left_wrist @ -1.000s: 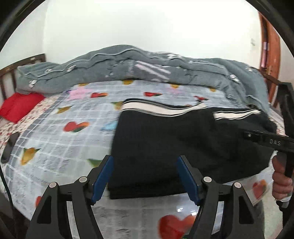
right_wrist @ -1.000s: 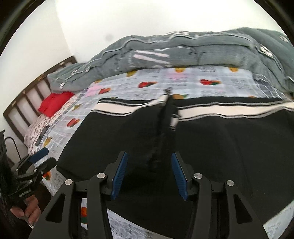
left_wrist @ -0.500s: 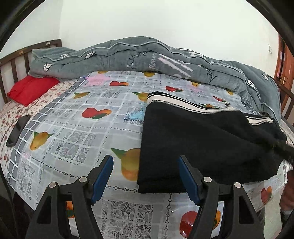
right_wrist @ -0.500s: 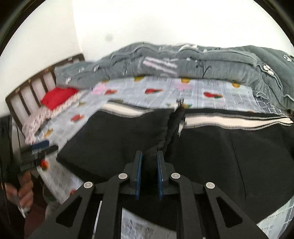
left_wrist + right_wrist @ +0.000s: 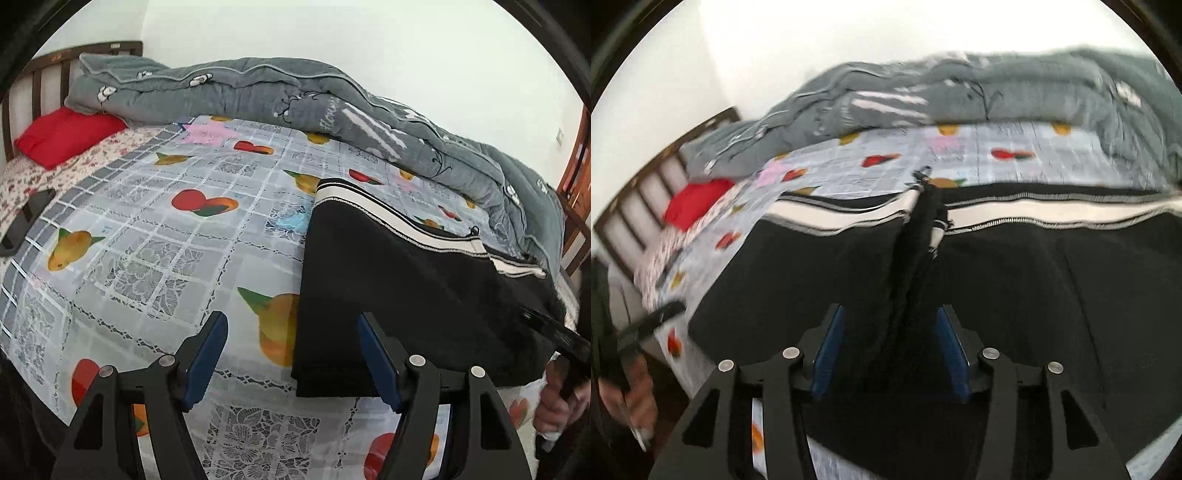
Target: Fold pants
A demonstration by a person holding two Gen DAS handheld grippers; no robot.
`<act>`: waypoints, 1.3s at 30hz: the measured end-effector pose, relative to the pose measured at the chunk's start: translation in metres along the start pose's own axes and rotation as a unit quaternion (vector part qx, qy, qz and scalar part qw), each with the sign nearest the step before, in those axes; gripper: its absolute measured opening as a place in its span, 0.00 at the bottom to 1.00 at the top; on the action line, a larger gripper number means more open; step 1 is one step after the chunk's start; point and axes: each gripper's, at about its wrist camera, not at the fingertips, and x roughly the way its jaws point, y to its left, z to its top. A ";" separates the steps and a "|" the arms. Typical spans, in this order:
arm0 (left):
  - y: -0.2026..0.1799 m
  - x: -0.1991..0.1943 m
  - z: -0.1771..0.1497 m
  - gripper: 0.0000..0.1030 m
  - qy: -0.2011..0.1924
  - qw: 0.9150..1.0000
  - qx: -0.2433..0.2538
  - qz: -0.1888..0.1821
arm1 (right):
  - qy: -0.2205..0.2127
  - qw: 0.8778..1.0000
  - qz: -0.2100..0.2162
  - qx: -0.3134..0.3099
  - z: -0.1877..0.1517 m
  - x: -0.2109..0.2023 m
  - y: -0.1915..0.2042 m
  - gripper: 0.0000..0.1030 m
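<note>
**Fold pants: bundle laid down, one ridge left**

The left gripper (image 5: 291,354) is seen wide open and empty, poised over the near corner of the pants (image 5: 399,295); no pad is pressed on cloth. The right gripper (image 5: 890,354) is found half open: its jaws have just been opening after a pinch, and a raised ridge of black cloth (image 5: 916,258) is seen standing between the blue pads, apparently released, though the frame is blurred.

The pants are noted as a stacked black rectangle on the fruit-print sheet (image 5: 155,236), striped waistband (image 5: 373,214) at the far edge. Folding is judged nearly complete; flattening the ridge and squaring the edges appear to remain.

Farther back, a grey quilt (image 5: 258,92) and a red pillow (image 5: 62,134) are recorded.
</note>
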 end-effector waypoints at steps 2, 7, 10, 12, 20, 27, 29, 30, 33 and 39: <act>0.003 0.001 0.001 0.68 0.002 1.000 -0.007 -0.008 | 0.018 0.999 0.018 0.036 0.011 0.018 -0.009 0.50; 0.004 0.006 -0.002 0.68 0.009 0.999 -0.003 -0.038 | 0.050 0.997 0.024 0.061 0.023 0.056 -0.007 0.52; 0.002 0.011 -0.003 0.68 0.015 0.998 -0.008 -0.060 | 0.051 0.999 -0.003 0.018 0.028 0.062 0.006 0.15; 0.000 0.018 -0.004 0.68 0.025 0.998 -0.012 -0.058 | 0.043 0.999 0.004 -0.015 0.031 0.055 0.006 0.13; -0.011 0.025 -0.007 0.68 0.039 0.997 -0.005 -0.061 | -0.002 1.000 -0.006 0.007 0.047 0.028 -0.040 0.12; -0.026 0.021 -0.002 0.68 0.032 0.998 0.009 -0.054 | 0.005 0.999 -0.048 -0.004 0.027 0.015 -0.037 0.19; -0.028 0.021 0.000 0.68 0.029 0.998 0.006 -0.048 | -0.026 0.998 -0.051 -0.026 0.014 -0.011 -0.026 0.25; -0.028 0.023 0.001 0.68 0.030 0.999 0.001 -0.045 | -0.027 0.998 -0.043 -0.039 0.005 -0.019 -0.021 0.27; -0.028 0.038 -0.001 0.68 0.050 0.998 -0.018 -0.027 | -0.012 0.998 -0.037 -0.051 -0.022 -0.022 -0.017 0.27; -0.034 0.040 -0.011 0.69 0.057 0.998 -0.013 -0.026 | -0.001 0.997 -0.054 -0.051 -0.050 -0.012 -0.017 0.29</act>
